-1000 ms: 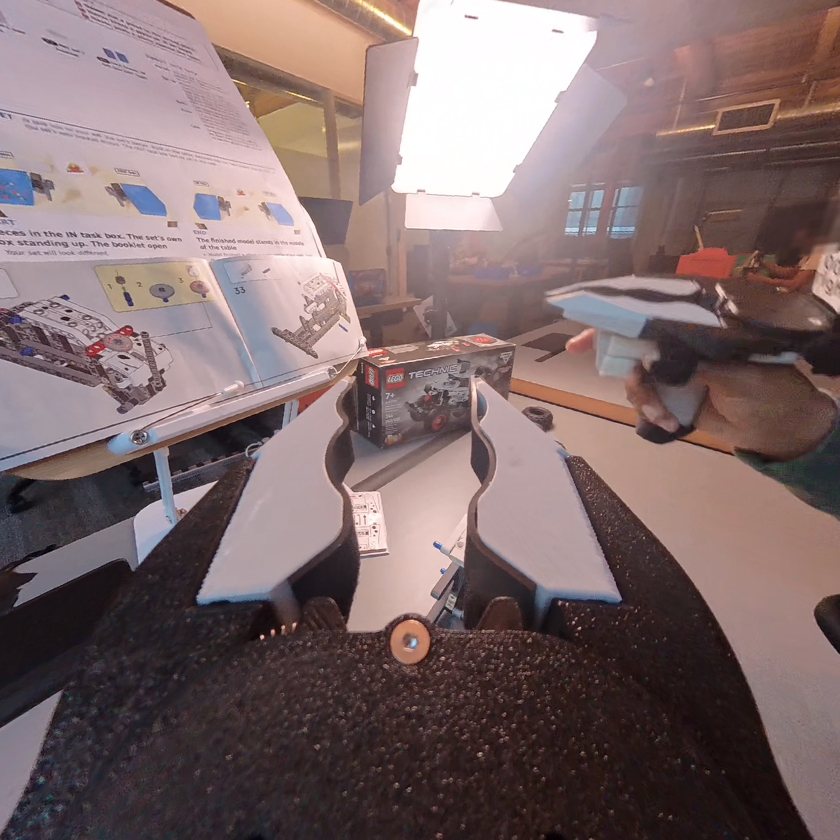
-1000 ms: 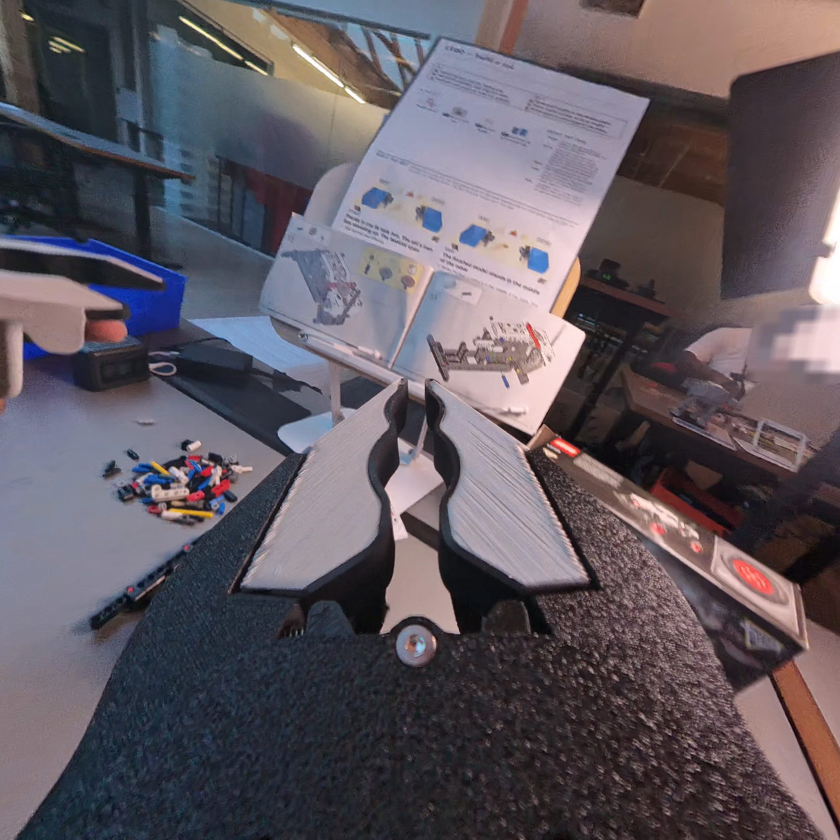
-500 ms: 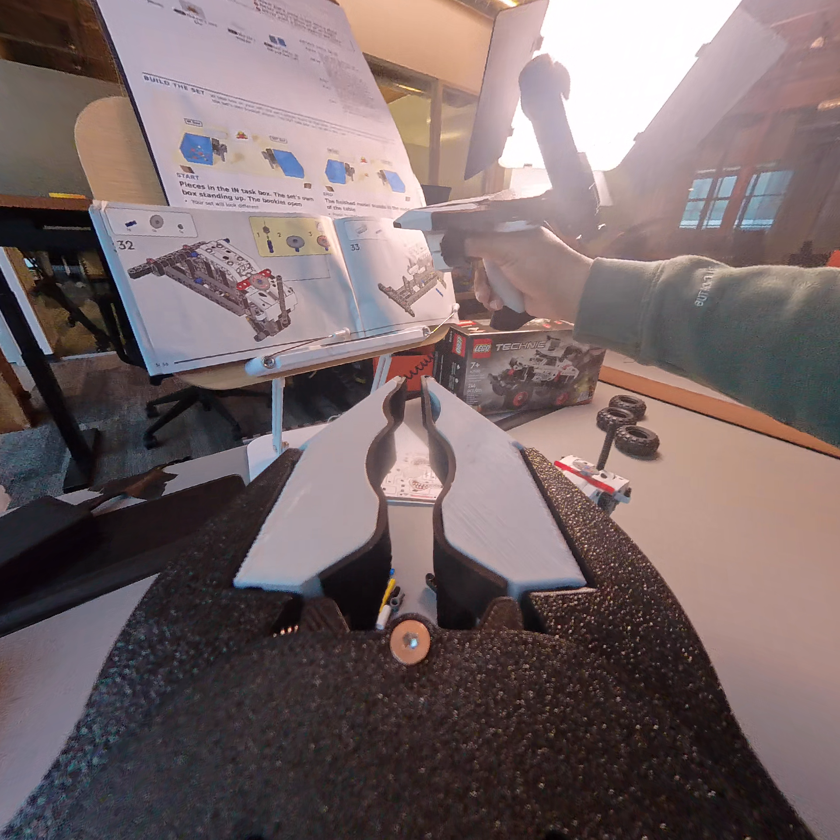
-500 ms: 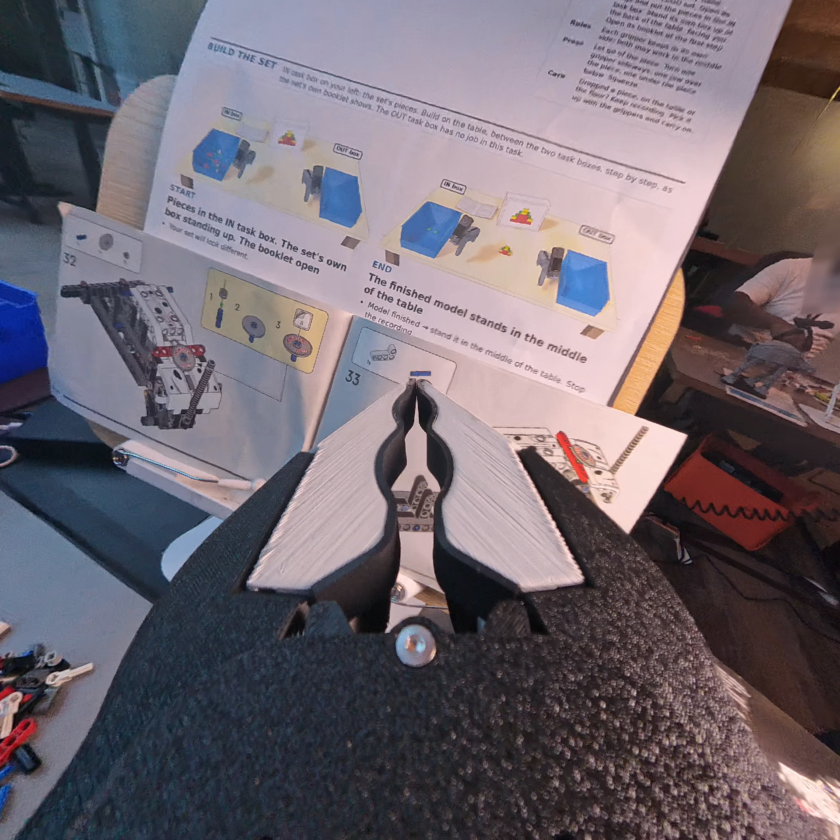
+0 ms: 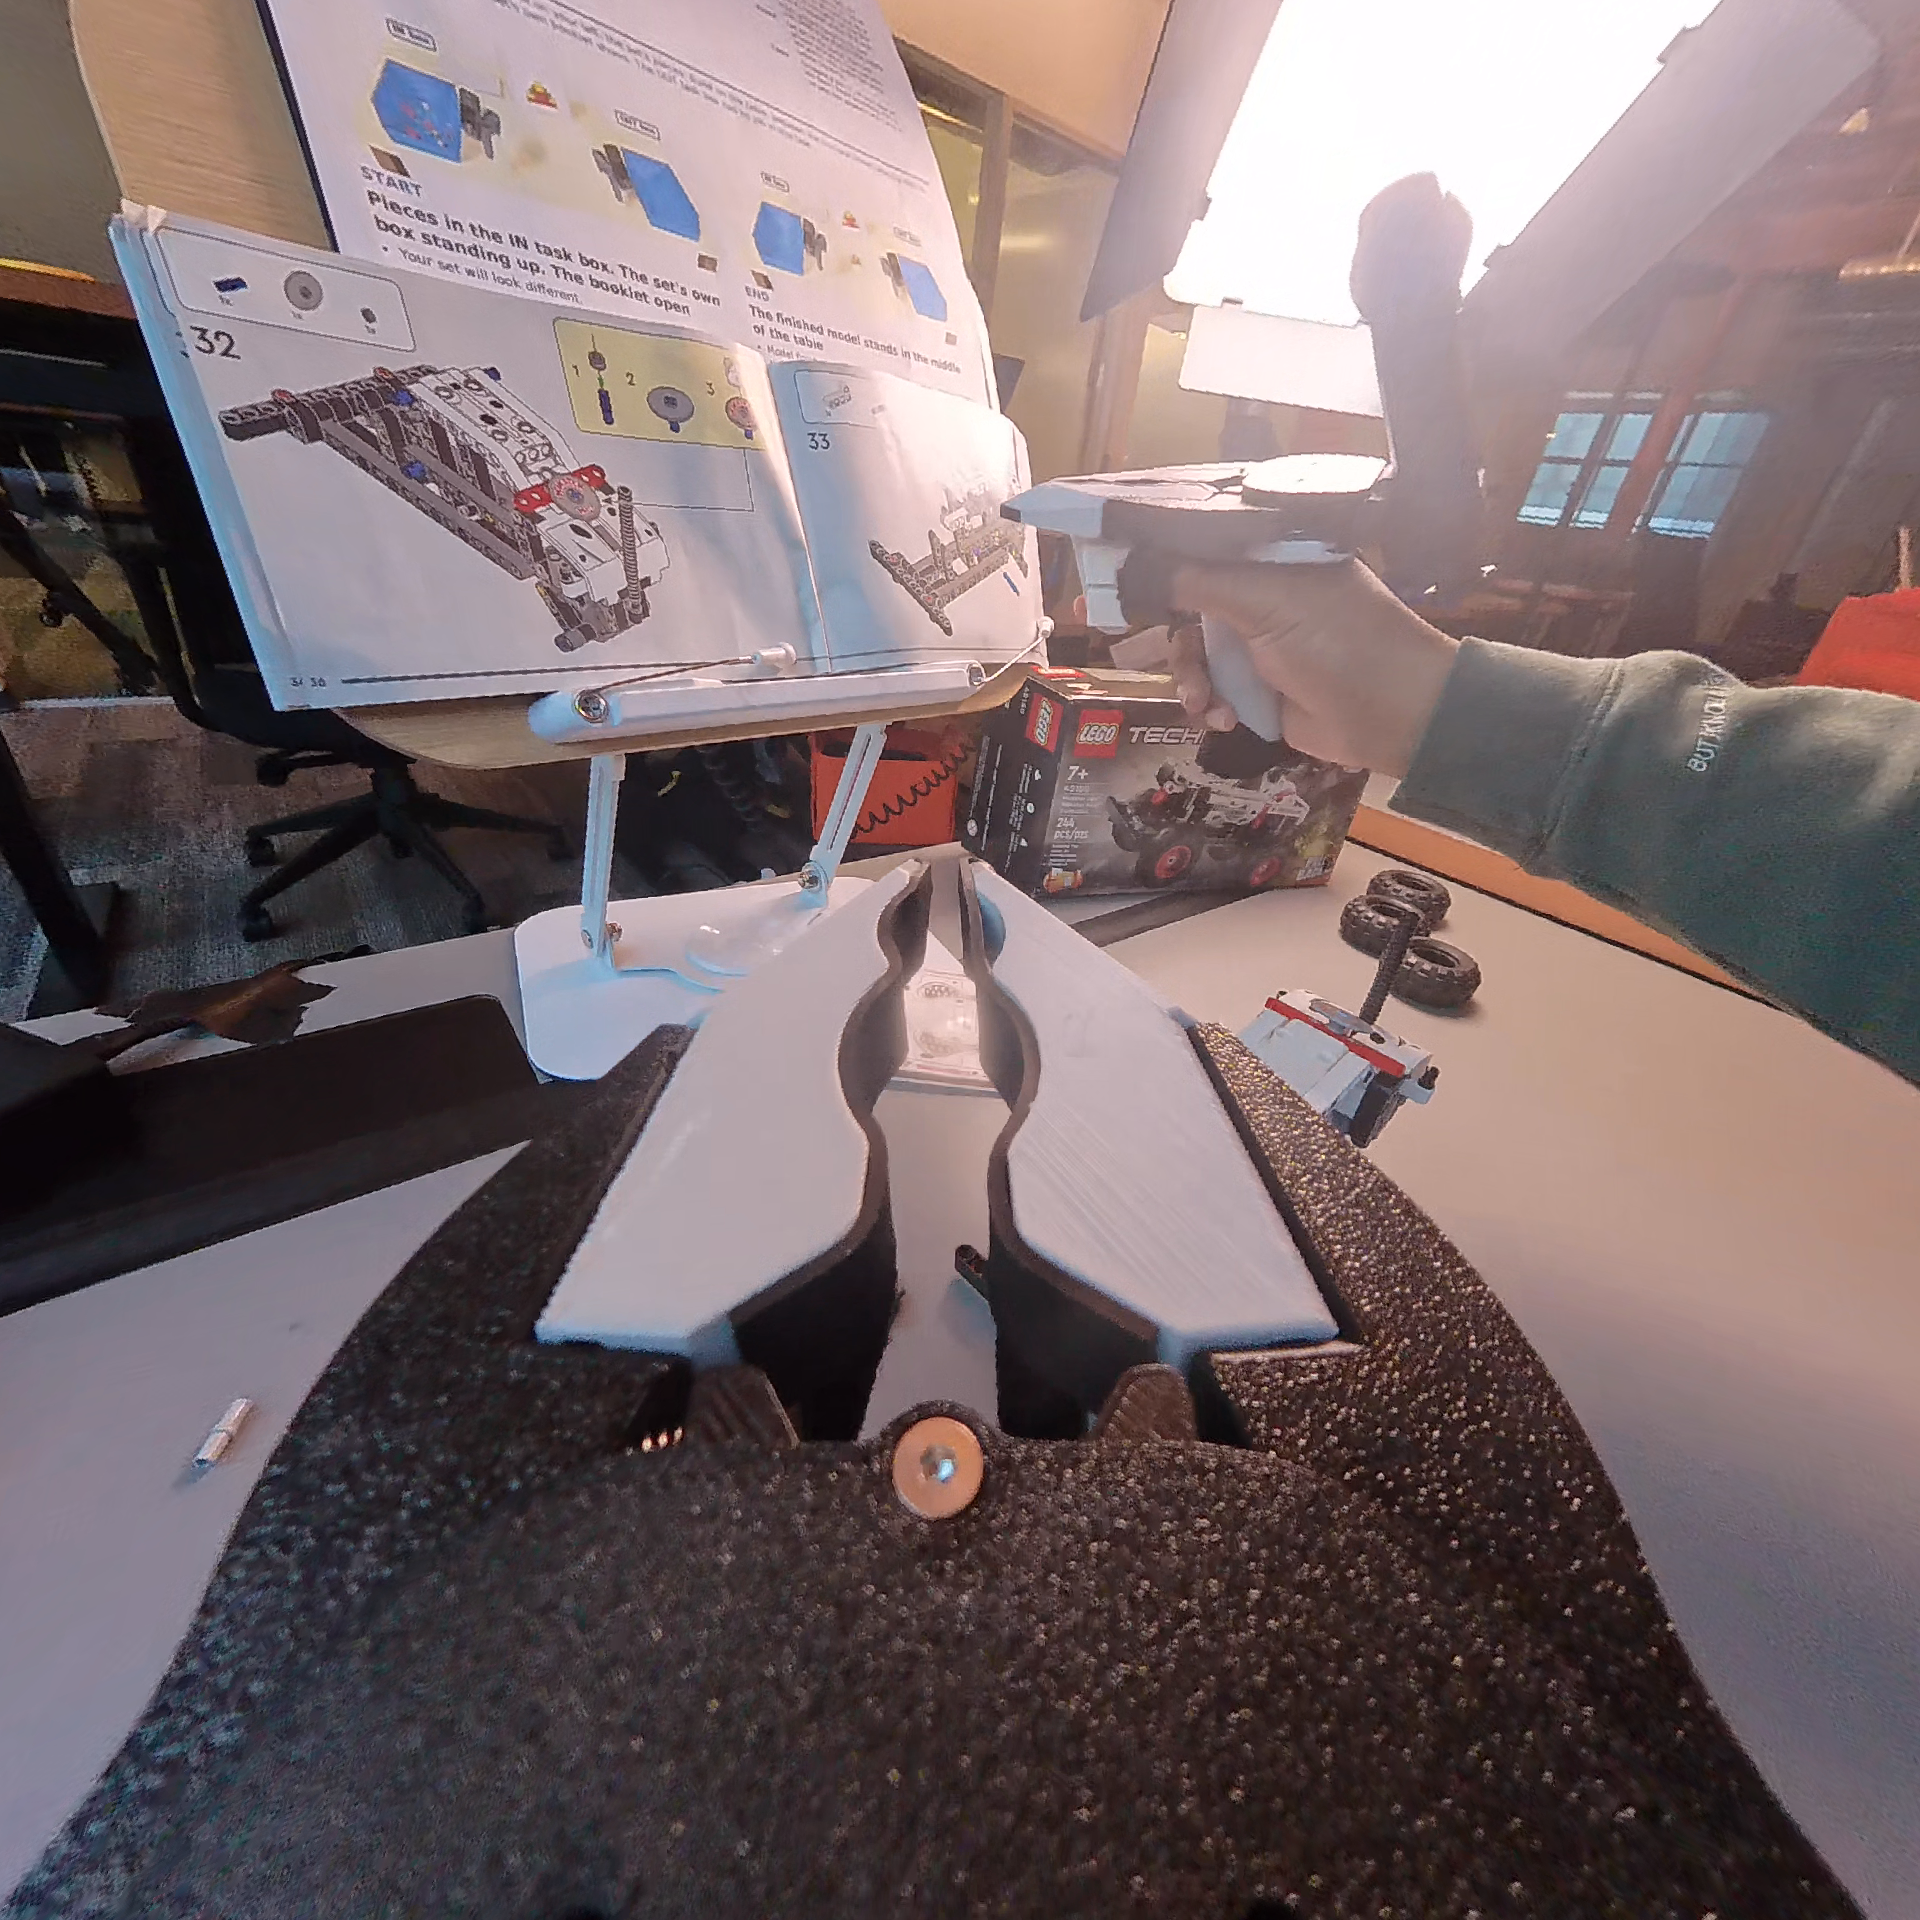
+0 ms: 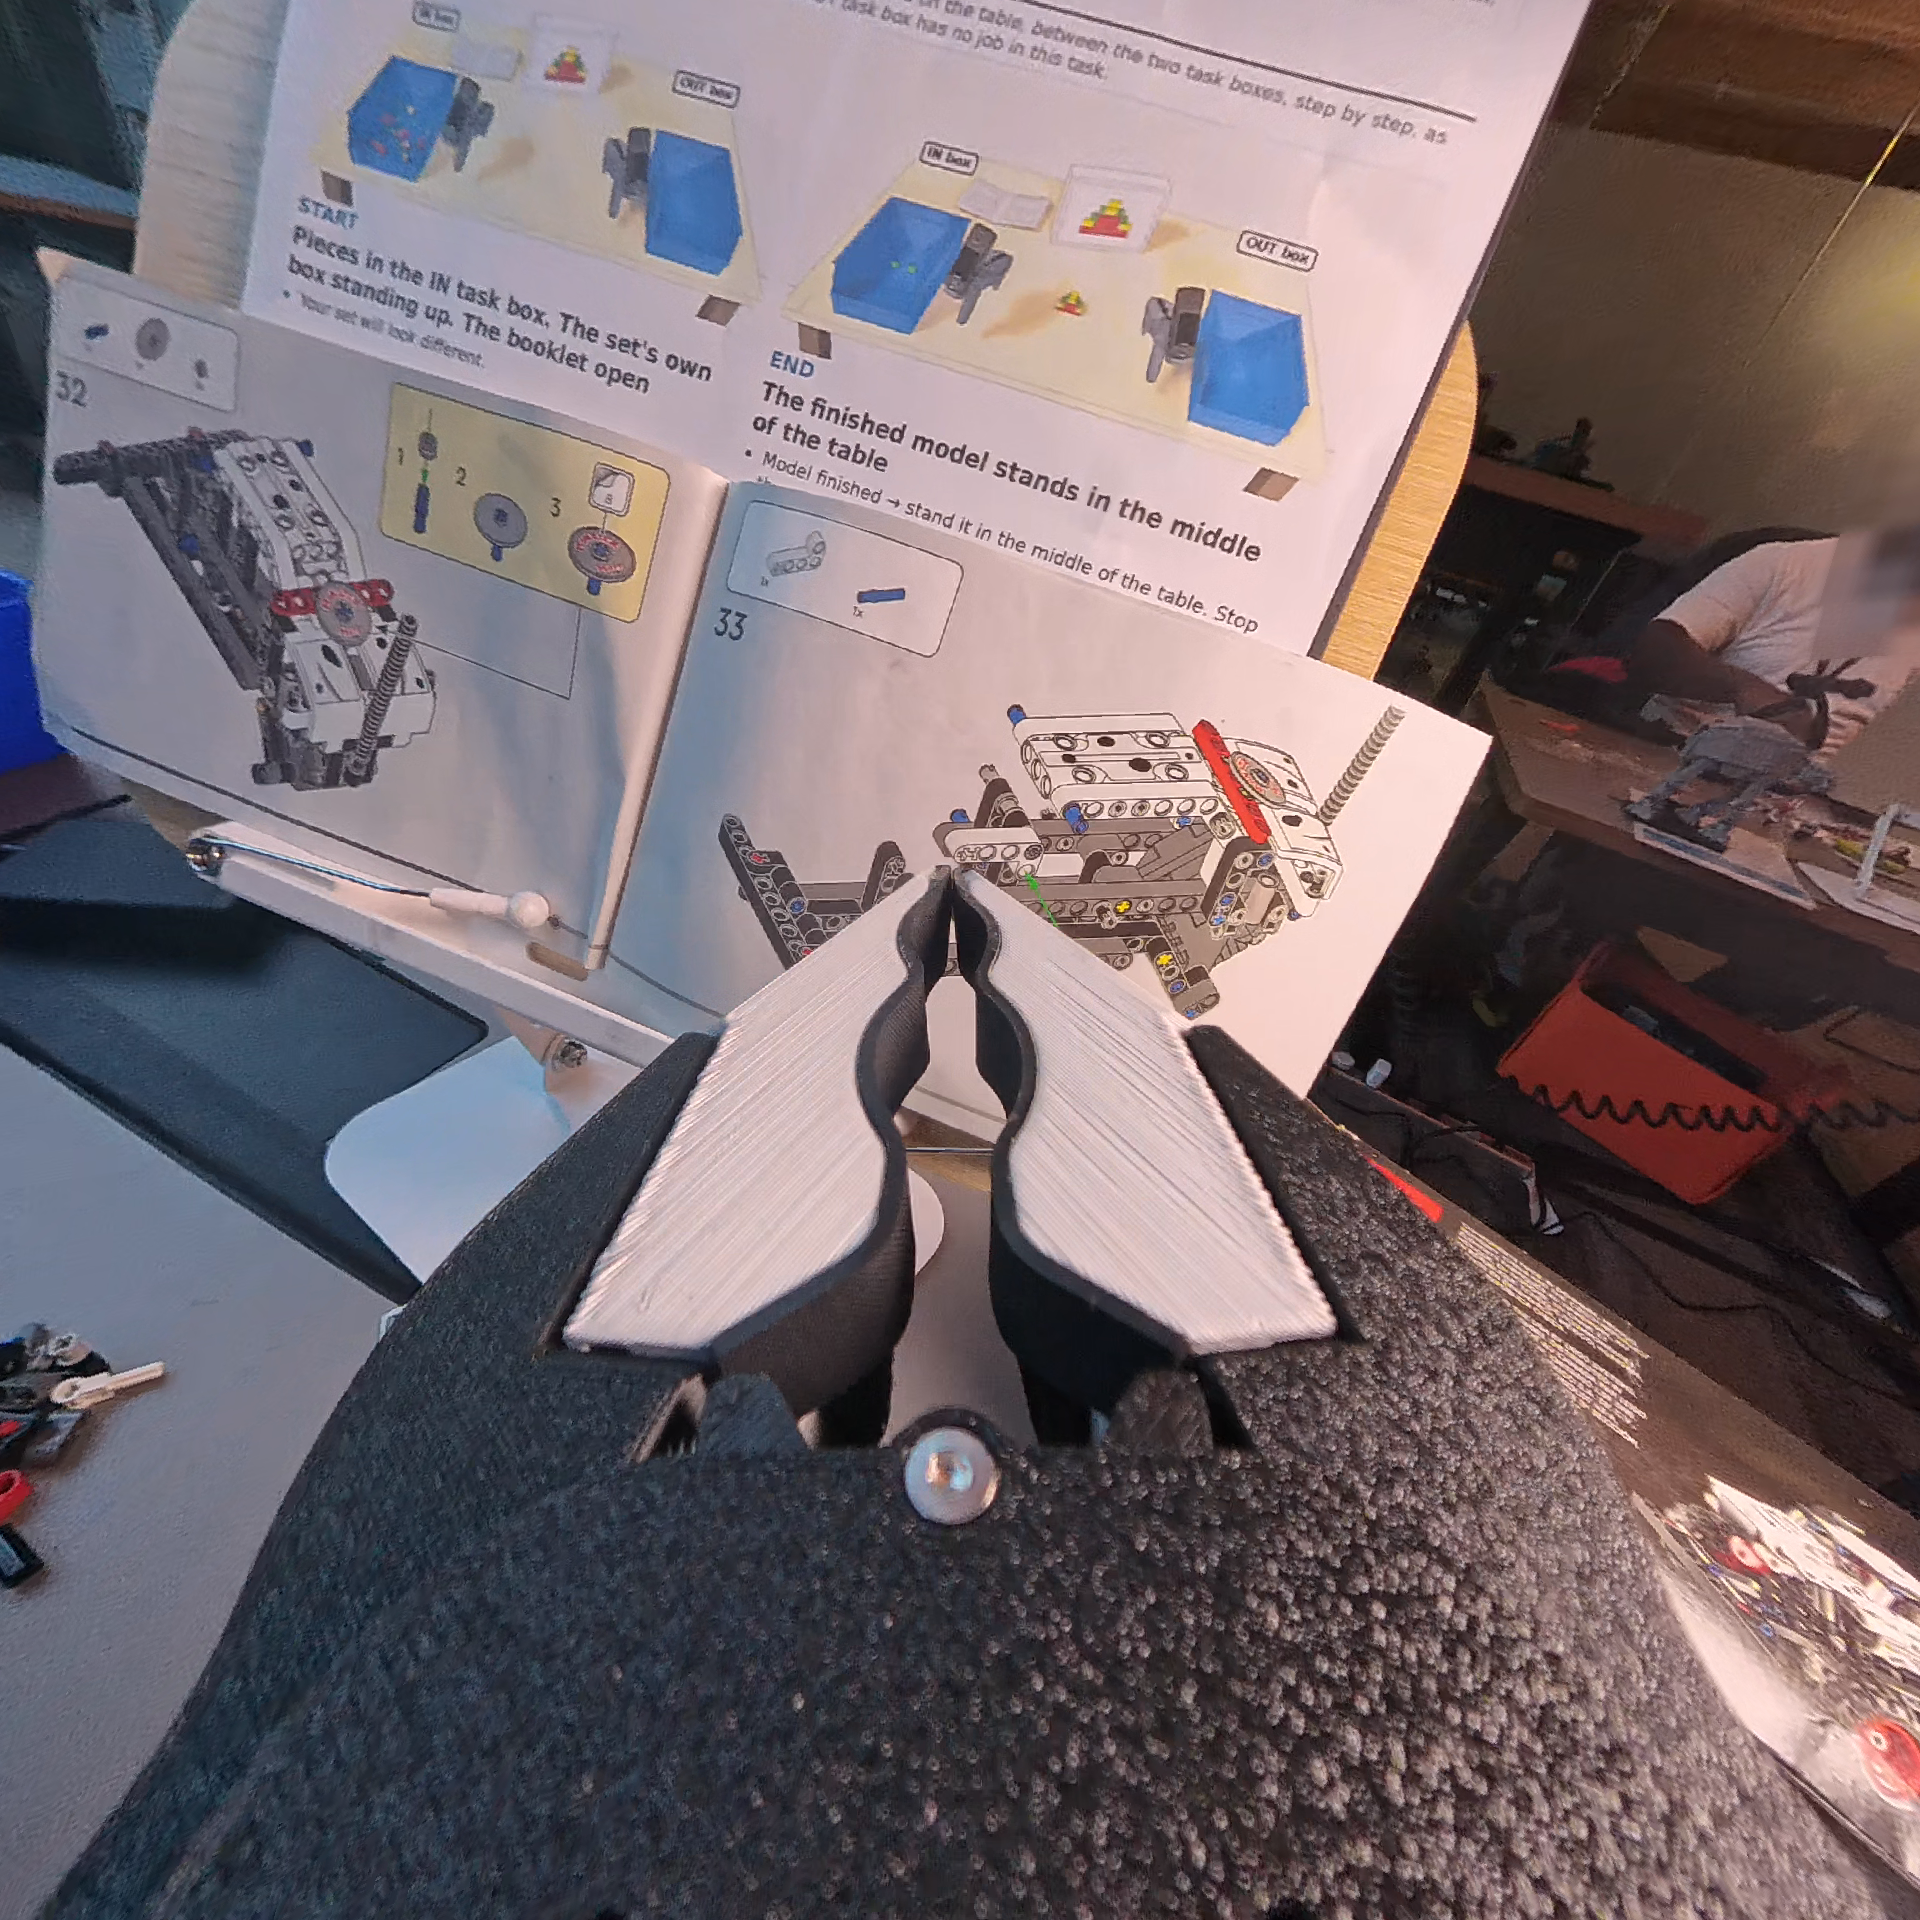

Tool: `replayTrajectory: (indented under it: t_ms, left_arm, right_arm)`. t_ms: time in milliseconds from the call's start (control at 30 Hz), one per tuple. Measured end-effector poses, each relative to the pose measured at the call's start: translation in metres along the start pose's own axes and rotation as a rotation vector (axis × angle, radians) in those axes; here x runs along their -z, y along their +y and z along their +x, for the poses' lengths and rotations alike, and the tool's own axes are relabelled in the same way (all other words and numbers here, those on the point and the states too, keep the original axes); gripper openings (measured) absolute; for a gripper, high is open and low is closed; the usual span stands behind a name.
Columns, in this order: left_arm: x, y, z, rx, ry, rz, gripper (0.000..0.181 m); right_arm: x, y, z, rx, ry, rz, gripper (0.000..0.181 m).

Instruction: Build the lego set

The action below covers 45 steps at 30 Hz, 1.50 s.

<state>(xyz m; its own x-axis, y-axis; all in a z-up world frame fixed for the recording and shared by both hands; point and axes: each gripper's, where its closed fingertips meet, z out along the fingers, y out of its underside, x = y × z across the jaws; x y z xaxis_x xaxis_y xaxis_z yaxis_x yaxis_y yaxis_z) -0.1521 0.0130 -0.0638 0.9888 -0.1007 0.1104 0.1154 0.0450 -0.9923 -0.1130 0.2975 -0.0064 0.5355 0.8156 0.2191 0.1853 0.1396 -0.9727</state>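
Right hand-held gripper (image 6: 951, 881) against open booklet (image 6: 1039, 790)

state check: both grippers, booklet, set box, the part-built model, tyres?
left gripper: nearly shut, empty, above the table
right gripper: shut, empty, tips at the booklet's right page
booklet: open on its stand
set box: standing on the table
part-built model: lying on the table
tyres: loose, unmounted

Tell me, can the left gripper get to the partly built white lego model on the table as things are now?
Probably yes. The left gripper holds nothing, its fingers nearly closed, and bare table lies between it and the white lego model just to its right. It must open wider first.
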Motion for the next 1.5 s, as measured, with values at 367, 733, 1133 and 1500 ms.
replayTrajectory:
  t_ms: [367, 733, 1133, 1500]
  left_arm:
    - [0.007, -0.007, -0.009, -0.004, -0.029, 0.021, 0.005]
    - [0.012, 0.002, 0.027, -0.118, -0.041, -0.047, 0.081]
    - [0.065, 0.083, 0.078, -0.061, -0.167, -0.325, 0.093]
    - [0.073, 0.083, 0.085, -0.105, -0.124, -0.312, 0.087]
  right_arm:
    - [0.071, -0.039, -0.024, -0.022, -0.092, 0.172, 0.002]
    - [0.267, 0.075, -0.12, -0.189, -0.31, 0.005, 0.073]
    - [0.313, 0.142, -0.126, -0.086, -0.163, -0.094, 0.084]
    - [0.309, 0.16, -0.101, -0.144, -0.092, -0.126, 0.084]
